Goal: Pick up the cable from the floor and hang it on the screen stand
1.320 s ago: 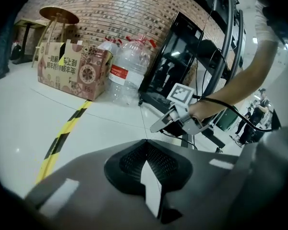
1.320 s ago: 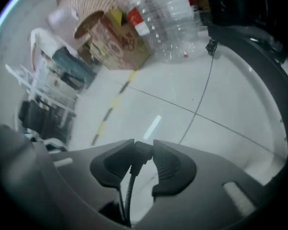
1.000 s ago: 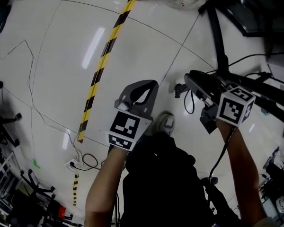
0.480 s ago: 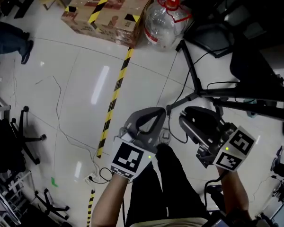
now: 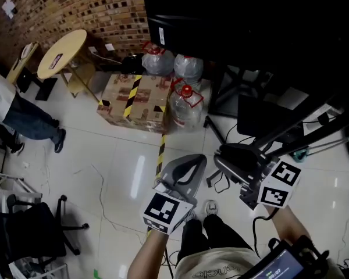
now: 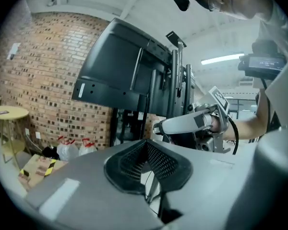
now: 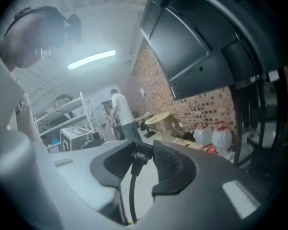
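**A:** What had been moved since the earlier look?

**B:** Both tools had been lifted high up from the floor [image 5: 122, 173]. In the head view the floor was seen from much farther away. The cardboard box [image 5: 131, 100] and the water bottles [image 5: 183, 106] were now seen whole.

**A:** How was the right tool [image 7: 143, 150] held?

**B:** It was clenched on the plug end of the cable [image 7: 132, 186]. The black cable was seen hanging down from between its jaws.

**A:** And the left tool [image 6: 146, 145]?

**B:** Its jaws were pressed together at the tips. A thin line was seen under them, but it could not be told whether that was cable. So nothing could be named as held there.

**A:** Where was the cable, then?

**B:** Its held end was up in the air in the right tool, and a loop was seen dangling under that tool in the head view. It had not yet been hung on the screen stand [image 6: 175, 95], which was seen close ahead, under the dark screen [image 6: 120, 75].

**A:** What did that mean for the job?

**B:** The picking up was judged to be done. The hanging was still left. The cable would likely have to be carried over and laid on a part of the stand.
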Demonstrator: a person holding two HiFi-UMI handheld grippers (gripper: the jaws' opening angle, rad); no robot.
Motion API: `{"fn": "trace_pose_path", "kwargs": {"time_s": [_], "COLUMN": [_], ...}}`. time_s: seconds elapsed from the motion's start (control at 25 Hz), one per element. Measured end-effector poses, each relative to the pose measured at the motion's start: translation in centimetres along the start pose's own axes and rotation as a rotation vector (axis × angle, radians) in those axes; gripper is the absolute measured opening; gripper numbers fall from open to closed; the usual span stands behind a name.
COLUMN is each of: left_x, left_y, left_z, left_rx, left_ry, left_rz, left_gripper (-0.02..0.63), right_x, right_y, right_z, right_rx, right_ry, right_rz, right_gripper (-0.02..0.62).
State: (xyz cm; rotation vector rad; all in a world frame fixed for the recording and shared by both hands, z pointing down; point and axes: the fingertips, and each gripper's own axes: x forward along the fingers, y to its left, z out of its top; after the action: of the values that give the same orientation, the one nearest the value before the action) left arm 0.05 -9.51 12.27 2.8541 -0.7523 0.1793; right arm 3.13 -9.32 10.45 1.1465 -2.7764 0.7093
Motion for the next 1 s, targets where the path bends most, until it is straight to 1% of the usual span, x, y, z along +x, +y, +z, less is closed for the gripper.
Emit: {"fn": "trace_pose_path", "kwargs": {"time_s": [0.16,0.36,0.44,0.52,0.64,0.72,0.8,0.92,1.0], "left_x": [0.7,3.2,3.2,3.5,5.1,6.1,6.9,8.1,9.3], "left_y": [-2.0,-4.3,-5.3,-6.2,-7.1,-7.4,-7.8,-9.4,-10.4], "left_z": [6.4,13.2,15.9,19.2,25.3,29.2,33.6,41.4,46.9], "left_rx": [0.1,0.189,0.24,0.287,0.355,0.396,0.415,0.448,0.477], "left_ry": [-0.055,-0.148,-0.155,-0.177,-0.245,-0.269,-0.302,-0.364,-0.389], "left_rz": [-0.032,-0.111,-0.122,-0.141,-0.176,-0.171,-0.168,-0.165,-0.155], "left_gripper": [0.02,0.02,0.02,0.02,0.02,0.02,0.02,0.02,0.02], "right_x": [-2.4,-6.8,-8.1,-9.0,-10.8,-12.0,-13.4,-15.6,-16.8], "right_y": [2.4,2.1,2.7,3.4,3.1,2.7,2.8,4.0,4.4], "right_z": [5.4,12.1,14.6,18.0,24.9,29.6,34.6,42.5,47.8], "right_rx": [-0.094,-0.193,-0.216,-0.279,-0.399,-0.421,-0.426,-0.472,-0.497], "right_ry": [-0.059,-0.175,-0.181,-0.169,-0.181,-0.205,-0.236,-0.271,-0.278], "right_rz": [-0.025,-0.093,-0.099,-0.124,-0.214,-0.261,-0.296,-0.336,-0.364], "right_gripper": [0.124,0.124,0.124,0.125,0.124,0.124,0.125,0.124,0.124]}}
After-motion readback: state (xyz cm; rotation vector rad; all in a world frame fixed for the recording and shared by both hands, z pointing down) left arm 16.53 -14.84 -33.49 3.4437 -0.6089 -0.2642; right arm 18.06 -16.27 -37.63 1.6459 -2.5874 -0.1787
